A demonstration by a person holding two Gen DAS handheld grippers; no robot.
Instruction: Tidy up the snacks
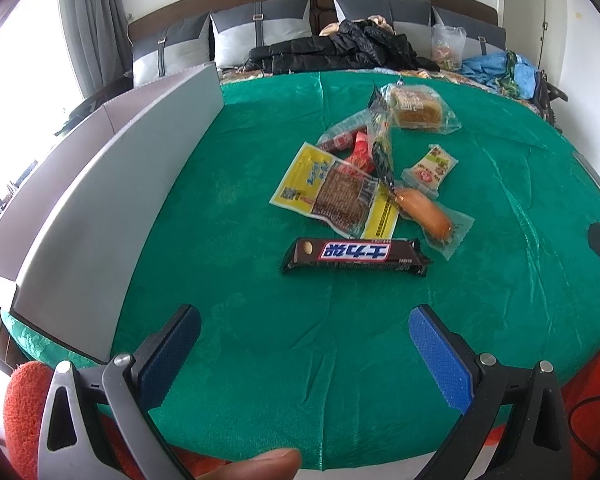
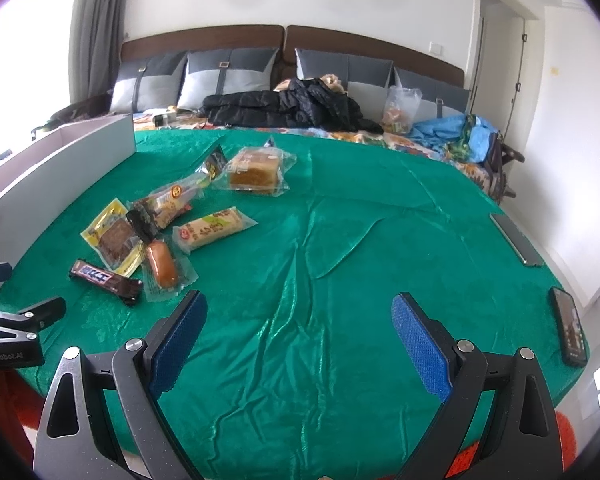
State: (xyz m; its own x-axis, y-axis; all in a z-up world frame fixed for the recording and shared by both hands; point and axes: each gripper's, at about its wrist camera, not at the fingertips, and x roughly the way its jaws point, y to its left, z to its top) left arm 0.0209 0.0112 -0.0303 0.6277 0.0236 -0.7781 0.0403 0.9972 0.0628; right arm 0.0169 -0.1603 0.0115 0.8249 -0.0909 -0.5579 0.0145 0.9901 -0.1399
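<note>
Several wrapped snacks lie in a loose pile on the green tablecloth (image 1: 260, 340). Nearest is a brown chocolate bar (image 1: 356, 256) (image 2: 106, 280), just ahead of my left gripper (image 1: 304, 340), which is open and empty. Behind the bar lie a yellow dried-tofu pack (image 1: 332, 192) (image 2: 114, 238), a sausage (image 1: 424, 210) (image 2: 162, 266), a cream-coloured bar (image 1: 430, 168) (image 2: 212, 228) and a wrapped cake slice (image 1: 416, 108) (image 2: 256, 174). My right gripper (image 2: 300, 328) is open and empty over bare cloth, to the right of the pile. The left gripper's fingers (image 2: 44, 312) show at its left edge.
A grey open box (image 1: 112, 184) (image 2: 60, 152) stands along the table's left side. Two phones (image 2: 516, 240) (image 2: 570, 328) lie near the right edge. Behind the table is a bed with pillows, a black jacket (image 1: 340, 52) and a plastic bag (image 2: 400, 110).
</note>
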